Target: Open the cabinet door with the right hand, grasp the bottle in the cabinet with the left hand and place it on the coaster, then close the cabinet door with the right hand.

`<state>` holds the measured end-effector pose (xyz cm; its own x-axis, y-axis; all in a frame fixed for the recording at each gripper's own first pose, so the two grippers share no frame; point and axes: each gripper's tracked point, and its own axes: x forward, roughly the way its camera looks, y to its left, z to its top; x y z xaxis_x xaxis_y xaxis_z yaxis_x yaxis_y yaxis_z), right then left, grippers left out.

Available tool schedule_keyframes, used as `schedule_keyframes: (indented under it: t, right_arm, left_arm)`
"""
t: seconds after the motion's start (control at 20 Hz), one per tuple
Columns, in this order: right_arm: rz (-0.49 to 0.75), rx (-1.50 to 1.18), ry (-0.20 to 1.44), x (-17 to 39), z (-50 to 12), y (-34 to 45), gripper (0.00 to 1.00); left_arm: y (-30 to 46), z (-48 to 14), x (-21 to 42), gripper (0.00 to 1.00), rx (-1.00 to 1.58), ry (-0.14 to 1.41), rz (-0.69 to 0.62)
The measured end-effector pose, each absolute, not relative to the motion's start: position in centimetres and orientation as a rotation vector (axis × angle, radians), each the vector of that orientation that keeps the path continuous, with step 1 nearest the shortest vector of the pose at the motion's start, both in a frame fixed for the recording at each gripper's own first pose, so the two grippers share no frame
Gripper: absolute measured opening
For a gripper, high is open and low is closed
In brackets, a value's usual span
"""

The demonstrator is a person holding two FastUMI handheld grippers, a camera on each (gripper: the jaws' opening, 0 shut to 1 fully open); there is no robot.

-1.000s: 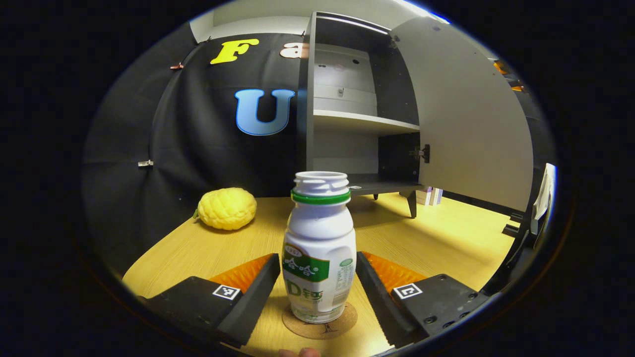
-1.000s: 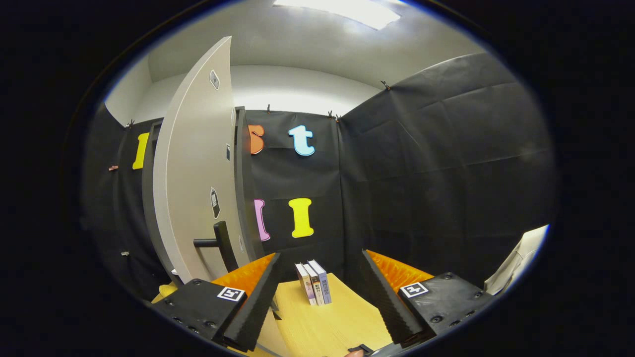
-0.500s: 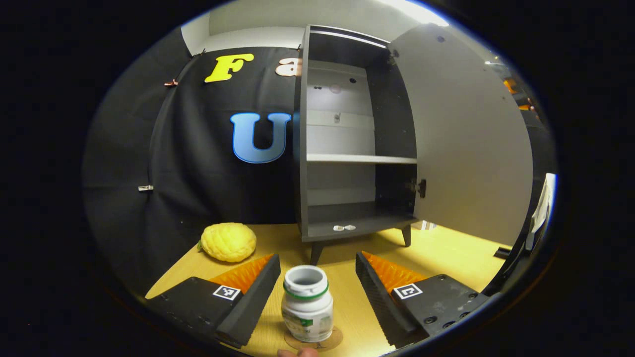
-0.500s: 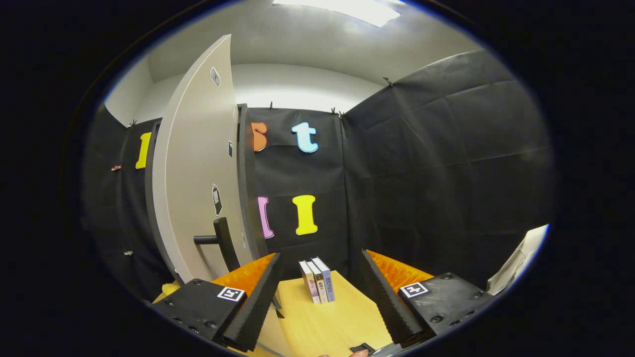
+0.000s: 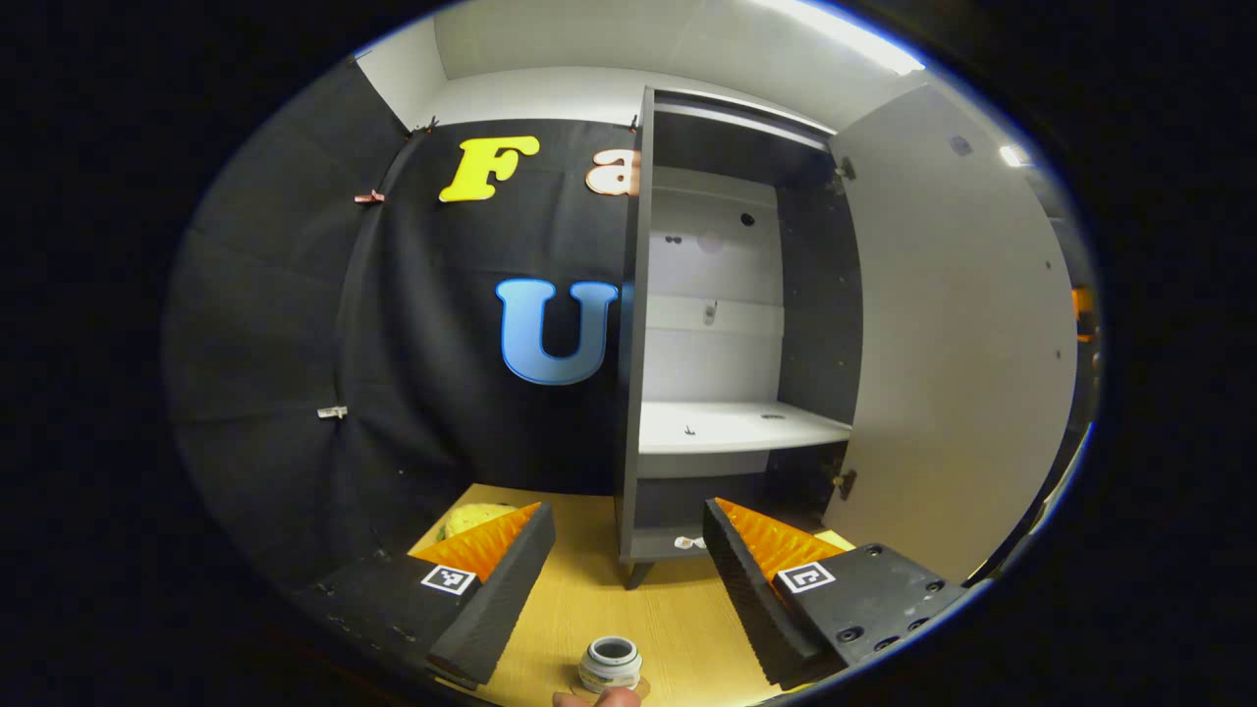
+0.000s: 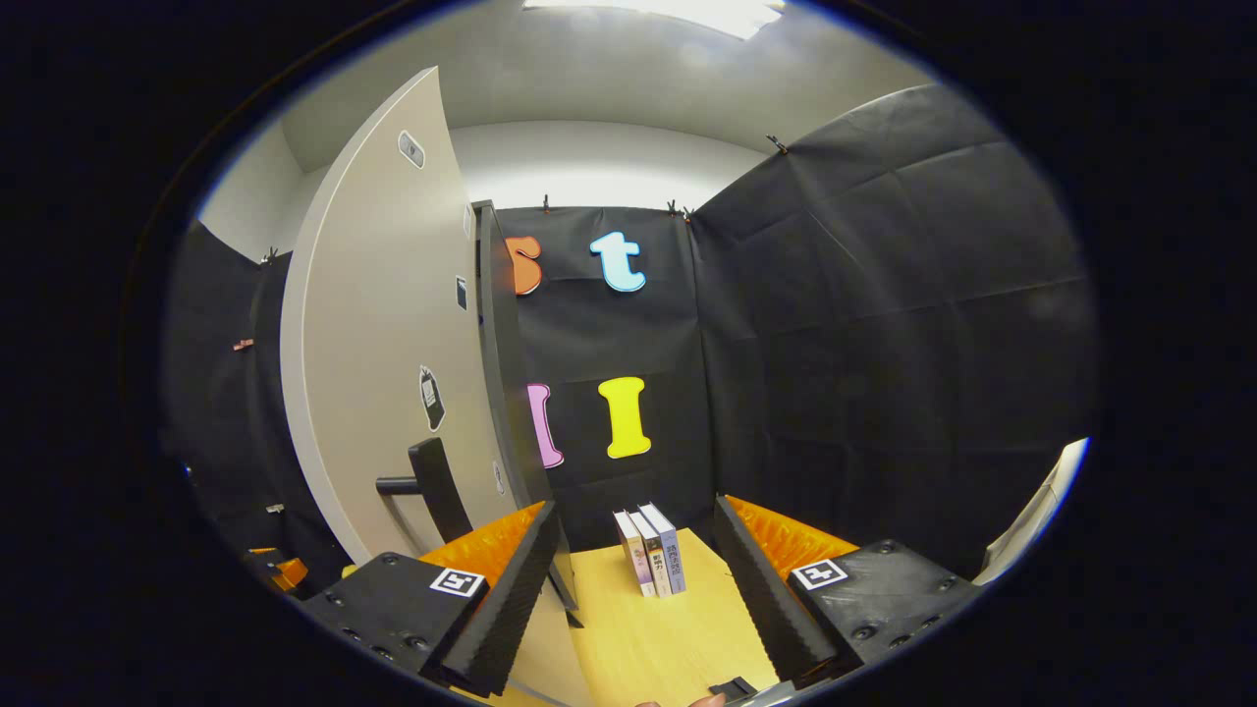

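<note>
1. We see the cabinet door (image 5: 967,334) swung wide open, so we judge the opening step done.
2. The bottle (image 5: 610,665) stands on the tabletop (image 5: 579,599) below the left claw (image 5: 628,579), out of the cabinet (image 5: 732,324); its coaster is barely visible.
3. The left claw is spread, holding nothing.
4. The right claw (image 6: 638,589) is spread too, near the door handle (image 6: 427,481); closing the door remains.

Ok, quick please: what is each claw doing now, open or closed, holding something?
Left claw: open, holding nothing; bottle stands free below it.
Right claw: open, holding nothing, beside the open door.
</note>
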<state>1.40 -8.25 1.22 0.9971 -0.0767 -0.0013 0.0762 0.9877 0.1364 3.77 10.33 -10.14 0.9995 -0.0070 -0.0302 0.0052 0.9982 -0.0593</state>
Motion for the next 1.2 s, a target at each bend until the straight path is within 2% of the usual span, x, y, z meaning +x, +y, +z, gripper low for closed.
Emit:
schedule_keyframes:
  t: [0.2, 0.4, 0.45, 0.8, 0.85, 0.9, 1.2]
  right_arm:
    - [-0.073, 0.171, 0.016, 1.5, 1.4, -7.7, 0.97]
    - [-0.096, 0.142, -0.009, 0.9, 1.7, -7.1, 0.97]
    - [-0.094, 0.133, -0.011, 1.0, 1.7, -6.7, 0.97]
    - [0.013, 0.148, 0.012, -0.2, 1.1, 0.2, 0.98]
    - [0.029, 0.147, 0.016, -0.1, 1.0, 1.4, 1.0]
    - [0.046, 0.147, 0.017, 0.0, 1.0, 2.5, 0.97]
    - [0.094, 0.153, 0.024, 0.0, 0.5, 7.6, 0.97]
  left_arm:
    - [9.6, -5.8, 2.9, 0.95, -0.121, 0.013, 0.009]
    - [8.8, -4.3, 2.0, 0.92, -0.075, 0.011, -0.01]
    - [8.7, -4.0, 1.8, 0.95, -0.065, 0.01, -0.016]
    - [7.9, -3.0, 1.0, 0.95, -0.06, -0.004, -0.049]
    - [7.9, -3.0, 1.0, 0.95, -0.059, -0.004, -0.05]
    - [8.0, -3.1, 0.9, 0.95, -0.057, -0.003, -0.047]
    - [8.4, -3.2, 0.7, 0.95, -0.055, 0.002, -0.023]
